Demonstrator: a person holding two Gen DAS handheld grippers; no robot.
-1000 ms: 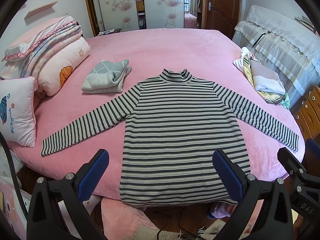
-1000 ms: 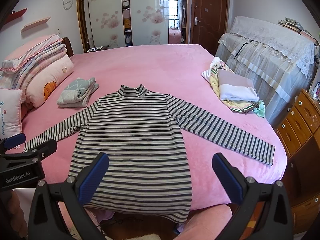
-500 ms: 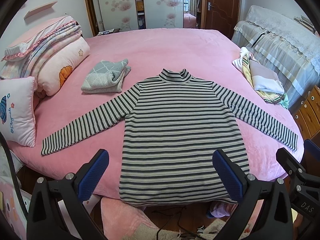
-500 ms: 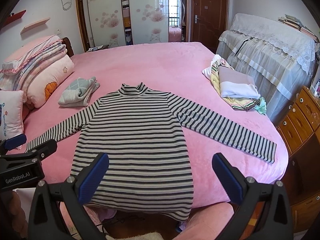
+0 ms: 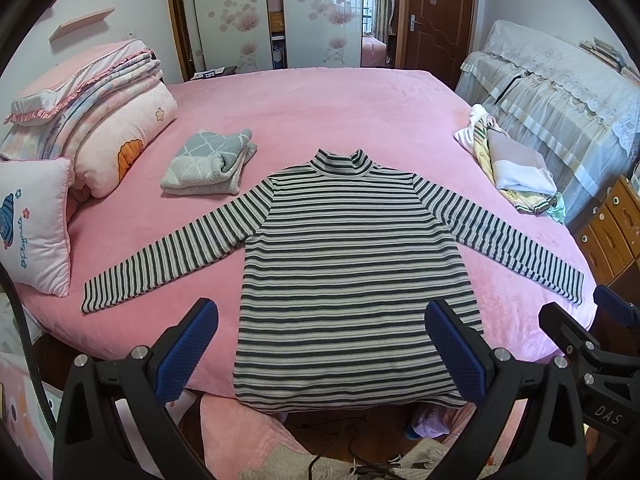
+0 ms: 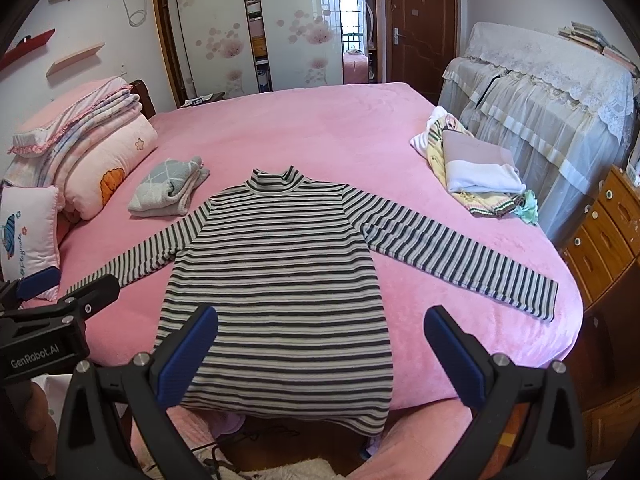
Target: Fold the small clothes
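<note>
The striped top (image 5: pixel 352 264) lay flat on the bed (image 5: pixel 320 112), sleeves spread and hem overhanging the near edge, ready for folding, while the left tool (image 5: pixel 322 344) and right tool (image 6: pixel 322 350) hovered wide and empty above that hem.

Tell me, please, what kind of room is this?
Most likely a home bedroom: a large bed with a pink cover, folded quilts and a pillow at its side, and sliding wardrobe doors behind.

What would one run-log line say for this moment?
striped turtleneck sweater: flat on pink bed, sleeves spread | left gripper: open, empty | right gripper: open, empty
</note>
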